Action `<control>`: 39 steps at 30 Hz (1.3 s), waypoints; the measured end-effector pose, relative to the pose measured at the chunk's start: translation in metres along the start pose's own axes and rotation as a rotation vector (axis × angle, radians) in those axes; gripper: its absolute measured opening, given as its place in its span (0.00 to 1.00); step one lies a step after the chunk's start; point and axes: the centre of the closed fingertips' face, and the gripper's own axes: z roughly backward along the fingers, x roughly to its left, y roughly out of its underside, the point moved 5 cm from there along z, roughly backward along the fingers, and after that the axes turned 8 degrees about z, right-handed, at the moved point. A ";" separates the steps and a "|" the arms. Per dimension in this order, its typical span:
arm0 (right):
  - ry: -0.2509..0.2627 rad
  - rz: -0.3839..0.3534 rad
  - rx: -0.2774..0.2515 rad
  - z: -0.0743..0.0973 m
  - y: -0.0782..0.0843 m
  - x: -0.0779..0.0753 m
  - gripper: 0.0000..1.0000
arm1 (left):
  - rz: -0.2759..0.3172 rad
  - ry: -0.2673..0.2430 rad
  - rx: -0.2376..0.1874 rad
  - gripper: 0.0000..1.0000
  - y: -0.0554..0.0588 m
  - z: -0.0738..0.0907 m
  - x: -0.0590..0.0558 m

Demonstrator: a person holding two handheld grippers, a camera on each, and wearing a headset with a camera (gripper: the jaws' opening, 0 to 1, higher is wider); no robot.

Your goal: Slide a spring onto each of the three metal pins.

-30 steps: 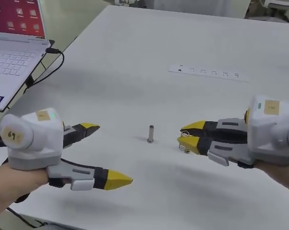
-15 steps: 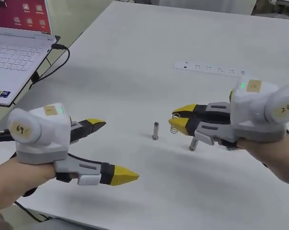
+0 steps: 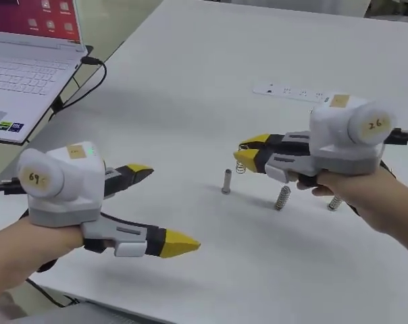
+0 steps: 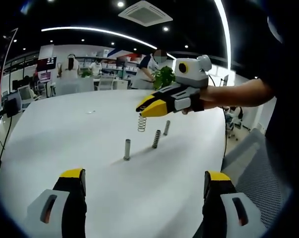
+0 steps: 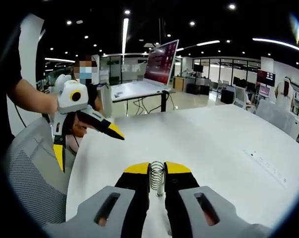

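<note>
Right claw (image 3: 243,152), pinching a spring (image 5: 157,177), has risen toward the one bare pin (image 3: 226,181) just ahead; left claw (image 3: 170,206) gapes empty.

right gripper (image 5: 157,169): clamped on upright spring (image 5: 157,177); left gripper (image 5: 88,146): far left, jaws apart; laptop (image 5: 162,61): beyond

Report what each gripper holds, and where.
Right gripper pinches a spring by its top coils; the rest hangs free. Left gripper is open, empty.

Yellow-tipped black tongs (image 3: 244,151), white numbered housings (image 3: 342,135)
</note>
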 end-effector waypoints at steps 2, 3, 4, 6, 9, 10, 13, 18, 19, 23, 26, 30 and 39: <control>-0.002 -0.006 0.005 -0.004 0.000 -0.001 0.08 | -0.001 -0.001 -0.003 0.97 -0.001 0.001 0.000; -0.001 -0.005 0.005 -0.005 0.000 -0.002 0.08 | -0.001 0.000 -0.003 0.97 -0.001 0.001 0.000; -0.001 -0.009 0.004 -0.007 -0.001 -0.002 0.08 | 0.000 -0.001 -0.005 0.97 -0.001 0.001 0.000; -0.004 -0.022 0.000 -0.009 -0.002 -0.002 0.08 | -0.001 -0.002 -0.007 0.97 -0.002 0.001 0.000; -0.008 -0.029 0.000 -0.013 -0.001 -0.002 0.08 | 0.004 -0.002 -0.010 0.97 -0.002 0.002 0.000; -0.009 -0.033 0.001 -0.014 0.000 -0.002 0.08 | 0.005 -0.004 -0.011 0.97 -0.002 0.002 0.000; -0.005 -0.059 0.001 -0.017 0.002 -0.003 0.08 | 0.014 -0.002 -0.019 0.96 -0.002 0.003 -0.001; 0.017 -0.165 -0.031 -0.018 0.006 -0.009 0.08 | 0.011 -0.003 -0.019 0.97 -0.003 0.004 0.000; 0.021 -0.171 -0.030 -0.017 0.007 -0.010 0.08 | 0.012 -0.003 -0.019 0.97 -0.004 0.004 0.000; 0.025 -0.176 -0.017 -0.018 0.012 -0.012 0.08 | 0.013 -0.006 -0.018 0.97 -0.003 0.004 0.001; 0.024 -0.179 -0.016 -0.019 0.013 -0.012 0.08 | 0.014 -0.006 -0.015 0.97 -0.003 0.004 0.001; 0.019 -0.188 -0.020 -0.021 0.013 -0.011 0.08 | 0.020 -0.003 -0.021 0.97 -0.003 0.004 0.001; 0.012 -0.178 -0.007 -0.026 0.015 -0.009 0.08 | 0.026 -0.010 -0.018 0.97 0.000 0.008 0.003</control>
